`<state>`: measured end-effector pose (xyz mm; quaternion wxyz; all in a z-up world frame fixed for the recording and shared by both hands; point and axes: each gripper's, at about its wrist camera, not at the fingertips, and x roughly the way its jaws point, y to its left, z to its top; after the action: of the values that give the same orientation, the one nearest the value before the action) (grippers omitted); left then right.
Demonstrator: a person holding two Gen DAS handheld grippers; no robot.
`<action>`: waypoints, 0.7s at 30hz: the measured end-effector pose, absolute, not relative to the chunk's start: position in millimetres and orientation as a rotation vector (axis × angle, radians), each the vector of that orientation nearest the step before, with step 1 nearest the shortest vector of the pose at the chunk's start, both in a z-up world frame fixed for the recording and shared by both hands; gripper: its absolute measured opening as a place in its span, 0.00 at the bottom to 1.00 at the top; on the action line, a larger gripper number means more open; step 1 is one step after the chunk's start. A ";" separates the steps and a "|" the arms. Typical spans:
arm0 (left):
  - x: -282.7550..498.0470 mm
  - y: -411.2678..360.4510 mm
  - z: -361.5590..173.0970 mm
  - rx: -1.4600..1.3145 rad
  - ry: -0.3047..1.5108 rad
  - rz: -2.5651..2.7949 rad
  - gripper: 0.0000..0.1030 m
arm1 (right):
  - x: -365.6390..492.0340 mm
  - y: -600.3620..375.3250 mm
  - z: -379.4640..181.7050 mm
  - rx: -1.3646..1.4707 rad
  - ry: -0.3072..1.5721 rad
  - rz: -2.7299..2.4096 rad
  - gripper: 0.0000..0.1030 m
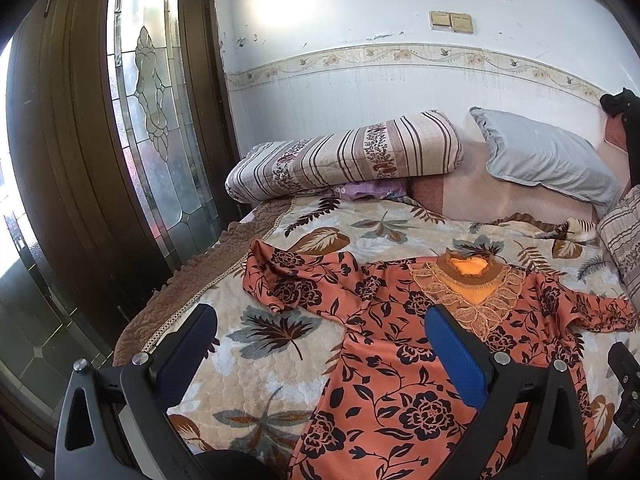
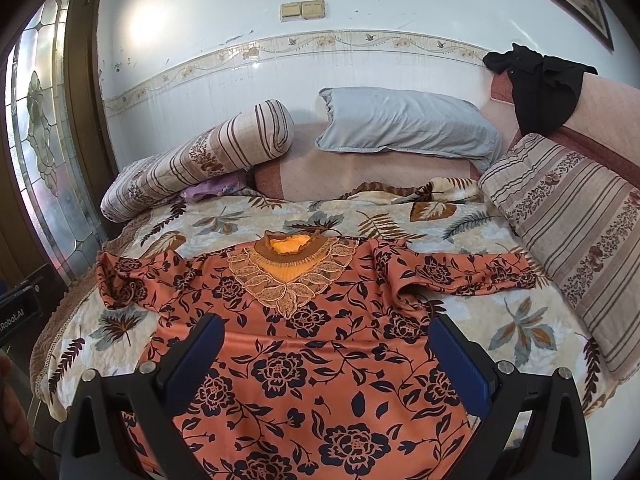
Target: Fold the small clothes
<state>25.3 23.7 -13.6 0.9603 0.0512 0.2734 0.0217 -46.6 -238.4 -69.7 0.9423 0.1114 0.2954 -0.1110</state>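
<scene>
An orange top with a black flower print (image 1: 384, 344) lies spread flat on the bed, neckline with lace trim (image 1: 468, 280) toward the wall, sleeves out to both sides. In the right wrist view the top (image 2: 320, 360) fills the middle, neckline (image 2: 292, 264) at the far end. My left gripper (image 1: 320, 320) is open and empty, hovering above the top's left side near the left sleeve (image 1: 280, 280). My right gripper (image 2: 328, 332) is open and empty, above the body of the top. The hem is hidden below both views.
The bed has a leaf-patterned quilt (image 2: 500, 320). A striped rolled quilt (image 1: 344, 156), a grey pillow (image 2: 404, 124) and a striped cushion (image 2: 572, 232) lie by the wall. A black garment (image 2: 540, 80) hangs on the headboard. A glass-panelled door (image 1: 152, 100) stands at left.
</scene>
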 end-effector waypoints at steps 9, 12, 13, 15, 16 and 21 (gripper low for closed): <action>28.2 21.9 -16.3 0.106 0.563 0.048 1.00 | -43.8 -240.8 -71.5 0.230 0.609 -0.224 1.00; 30.3 20.9 -19.2 0.107 0.566 0.048 1.00 | -42.0 -240.9 -73.7 0.231 0.615 -0.221 1.00; 30.8 21.1 -19.9 0.108 0.568 0.048 1.00 | -41.5 -240.5 -74.1 0.231 0.616 -0.221 1.00; 31.8 21.5 -21.2 0.107 0.570 0.047 1.00 | -40.5 -240.9 -75.4 0.233 0.620 -0.218 1.00; 31.8 21.4 -21.2 0.108 0.570 0.048 1.00 | -40.2 -240.7 -75.8 0.234 0.621 -0.218 1.00; 33.0 20.6 -24.2 0.110 0.572 0.046 1.00 | -37.0 -242.2 -78.3 0.237 0.626 -0.216 1.00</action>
<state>33.0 20.6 -24.2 0.9576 0.0544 0.2820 0.0228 -37.0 -242.2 -78.3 0.9387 0.1162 0.3067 -0.1058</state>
